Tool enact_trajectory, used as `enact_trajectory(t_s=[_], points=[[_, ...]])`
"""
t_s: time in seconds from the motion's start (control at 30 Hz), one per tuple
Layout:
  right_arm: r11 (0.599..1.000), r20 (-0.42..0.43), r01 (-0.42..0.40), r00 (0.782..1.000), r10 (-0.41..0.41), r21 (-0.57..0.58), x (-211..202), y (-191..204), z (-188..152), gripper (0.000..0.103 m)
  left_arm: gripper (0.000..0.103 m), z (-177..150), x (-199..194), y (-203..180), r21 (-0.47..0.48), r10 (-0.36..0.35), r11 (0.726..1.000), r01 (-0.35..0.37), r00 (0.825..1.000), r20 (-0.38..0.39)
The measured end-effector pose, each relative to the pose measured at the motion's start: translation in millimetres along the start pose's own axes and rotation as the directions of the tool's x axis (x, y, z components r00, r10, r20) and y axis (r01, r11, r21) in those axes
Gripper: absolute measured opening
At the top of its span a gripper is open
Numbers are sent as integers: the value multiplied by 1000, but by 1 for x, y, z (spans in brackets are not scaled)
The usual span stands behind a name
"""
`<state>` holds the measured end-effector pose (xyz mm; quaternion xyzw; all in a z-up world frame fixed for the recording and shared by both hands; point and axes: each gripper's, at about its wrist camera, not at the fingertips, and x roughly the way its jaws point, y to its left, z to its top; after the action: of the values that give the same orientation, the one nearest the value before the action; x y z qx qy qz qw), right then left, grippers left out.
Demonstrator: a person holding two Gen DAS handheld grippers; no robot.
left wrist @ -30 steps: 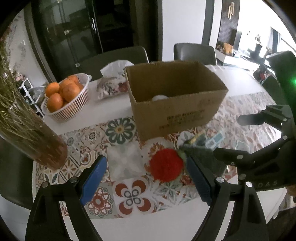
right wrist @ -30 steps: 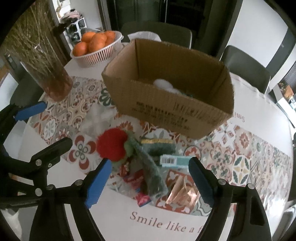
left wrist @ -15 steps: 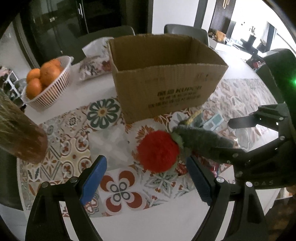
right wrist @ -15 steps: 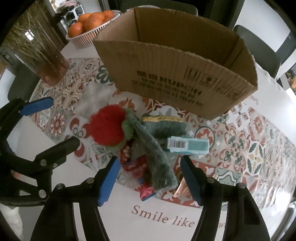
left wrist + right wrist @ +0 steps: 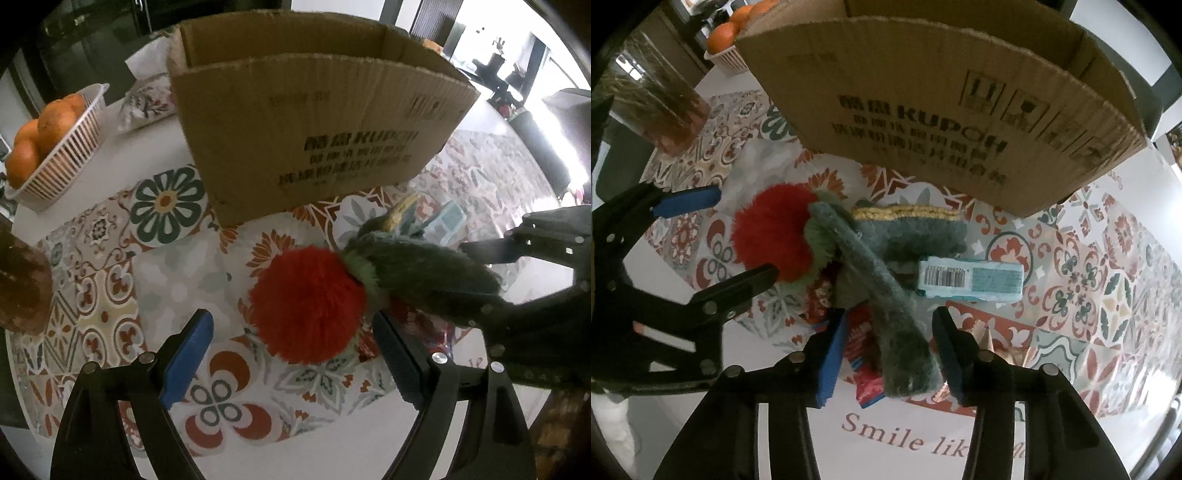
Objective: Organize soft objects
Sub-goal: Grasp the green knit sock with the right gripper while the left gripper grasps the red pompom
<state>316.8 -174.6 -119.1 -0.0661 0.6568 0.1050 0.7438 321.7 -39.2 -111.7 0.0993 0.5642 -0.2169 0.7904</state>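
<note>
Two grippers hang over one patterned bench (image 5: 1089, 266), where a single plush toy with a red pompom head (image 5: 306, 306) and a long grey-green stem (image 5: 886, 306) lies in front of one open cardboard box (image 5: 942, 110). The left gripper (image 5: 291, 362) stands spread wide, its two blue pads either side of the red head without touching it. The right gripper (image 5: 890, 354) is closing around the stem's end; whether its pads press the fur cannot be told. Beside the toy lie one grey cloth with a yellow edge (image 5: 908, 225), one barcoded pale-blue packet (image 5: 971, 278) and a red wrapper (image 5: 864, 373). One white basket (image 5: 62, 155) holds at least three oranges (image 5: 55, 122); one glass vase (image 5: 665, 110) stands at left.
</note>
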Motion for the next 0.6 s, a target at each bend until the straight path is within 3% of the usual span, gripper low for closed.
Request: enact_trajectory(t_s=[0.37, 0.6], points=[[998, -38, -45, 998, 46, 41, 18, -8, 2, 32, 84, 9, 29, -2, -13, -36, 999, 35, 999, -17], [994, -54, -78, 995, 82, 75, 26, -9, 0, 22, 59, 8, 41, -1, -35, -69, 997, 68, 997, -39]])
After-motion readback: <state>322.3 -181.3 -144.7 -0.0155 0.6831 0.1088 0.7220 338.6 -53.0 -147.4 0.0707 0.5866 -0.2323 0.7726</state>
